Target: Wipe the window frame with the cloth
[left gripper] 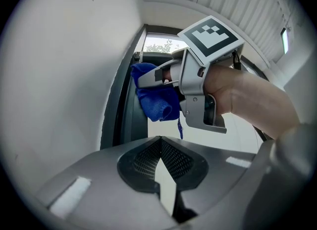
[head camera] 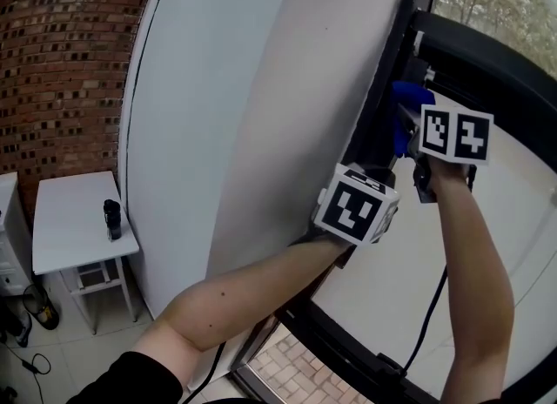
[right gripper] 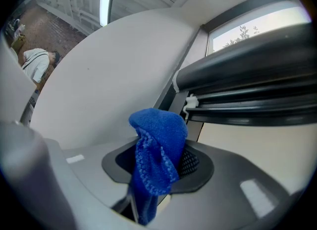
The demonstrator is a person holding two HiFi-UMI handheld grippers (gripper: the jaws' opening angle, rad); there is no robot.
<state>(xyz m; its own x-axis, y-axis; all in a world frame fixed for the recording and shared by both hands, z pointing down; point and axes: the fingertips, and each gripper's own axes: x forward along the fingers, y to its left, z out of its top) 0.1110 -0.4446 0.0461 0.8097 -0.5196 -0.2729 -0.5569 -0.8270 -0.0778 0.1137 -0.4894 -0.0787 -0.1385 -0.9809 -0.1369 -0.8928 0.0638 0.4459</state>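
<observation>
A blue cloth [right gripper: 157, 147] is bunched between the jaws of my right gripper [right gripper: 161, 147], which is shut on it. In the head view the cloth [head camera: 407, 100] is pressed against the black window frame [head camera: 396, 54], high on its vertical edge, beside the right gripper [head camera: 407, 128]. Thick black frame bars [right gripper: 247, 83] run just beyond the cloth. My left gripper [left gripper: 161, 139] is shut with nothing in it. It sits lower, close to the same frame edge [left gripper: 119, 110], and looks up at the right gripper [left gripper: 148, 80] and its cloth [left gripper: 156, 100].
A broad white wall panel [head camera: 226, 115] borders the frame on the left. A small white table [head camera: 74, 219] with a dark bottle [head camera: 112, 219] stands by a brick wall [head camera: 70, 54]. A black cable [head camera: 426, 324] hangs under my right arm. A person in white [right gripper: 35, 63] is far off.
</observation>
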